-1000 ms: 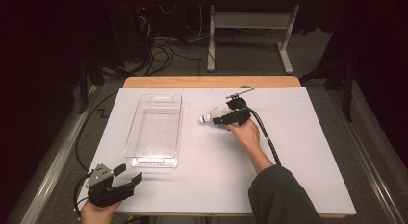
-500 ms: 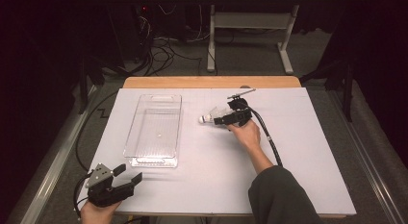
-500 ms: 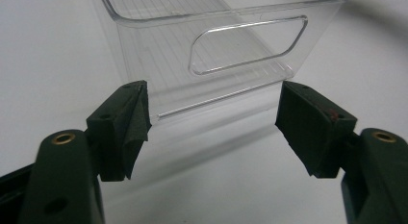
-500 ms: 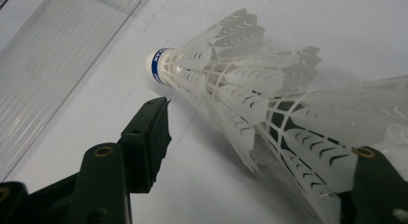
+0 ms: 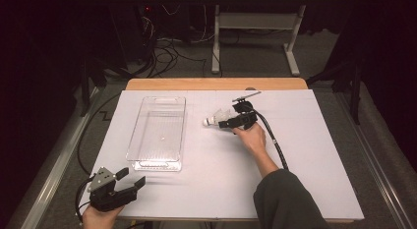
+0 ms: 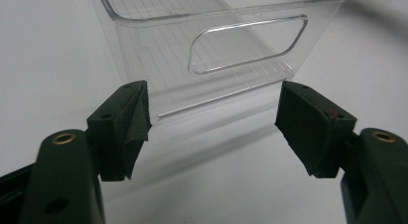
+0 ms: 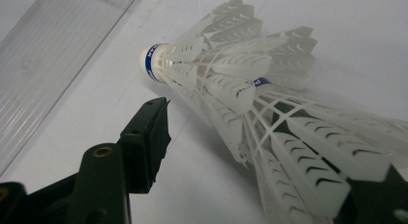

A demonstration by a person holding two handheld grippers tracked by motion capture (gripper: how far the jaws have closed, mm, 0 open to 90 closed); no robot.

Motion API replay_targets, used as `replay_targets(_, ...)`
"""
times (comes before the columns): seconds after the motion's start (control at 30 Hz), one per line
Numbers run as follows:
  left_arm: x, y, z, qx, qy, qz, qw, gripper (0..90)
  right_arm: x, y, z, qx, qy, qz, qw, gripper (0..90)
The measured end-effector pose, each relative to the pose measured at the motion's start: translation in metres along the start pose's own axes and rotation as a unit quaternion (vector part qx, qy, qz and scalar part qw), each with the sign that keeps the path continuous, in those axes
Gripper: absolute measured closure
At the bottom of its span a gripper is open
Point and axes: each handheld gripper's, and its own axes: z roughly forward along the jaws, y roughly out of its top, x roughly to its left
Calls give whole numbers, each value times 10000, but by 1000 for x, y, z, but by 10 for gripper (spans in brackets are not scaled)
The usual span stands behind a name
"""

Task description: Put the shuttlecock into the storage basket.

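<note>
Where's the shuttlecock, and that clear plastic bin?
shuttlecock point(image 7: 231, 84), right gripper view, on its white feather skirt.
clear plastic bin point(image 5: 160, 128), high view, on its ribbed floor.

Dim all around, with black curtains point(image 5: 44, 52) closing off the left and right and light falling mainly on the white surface point(image 5: 314, 140), whose wooden far edge point(image 5: 216, 84) shows bare. Beyond it, grey carpeted floor point(image 5: 255, 52), a tangle of dark cables point(image 5: 164, 47) and the white legs of a frame point(image 5: 292, 42). Along both sides, pale metal rails point(image 5: 54, 165) running on the floor.
</note>
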Motion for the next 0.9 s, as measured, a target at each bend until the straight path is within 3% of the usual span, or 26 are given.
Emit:
replay_targets(0.6, 0, 0, 0, 13, -18, 0, 10000, 290, 2, 3, 1, -70, 112, -77, 9999, 440)
replay_targets(0.9, 0, 0, 0, 23, -20, 16, 10000, 290, 6, 3, 2, -151, 51, -167, 9997, 531)
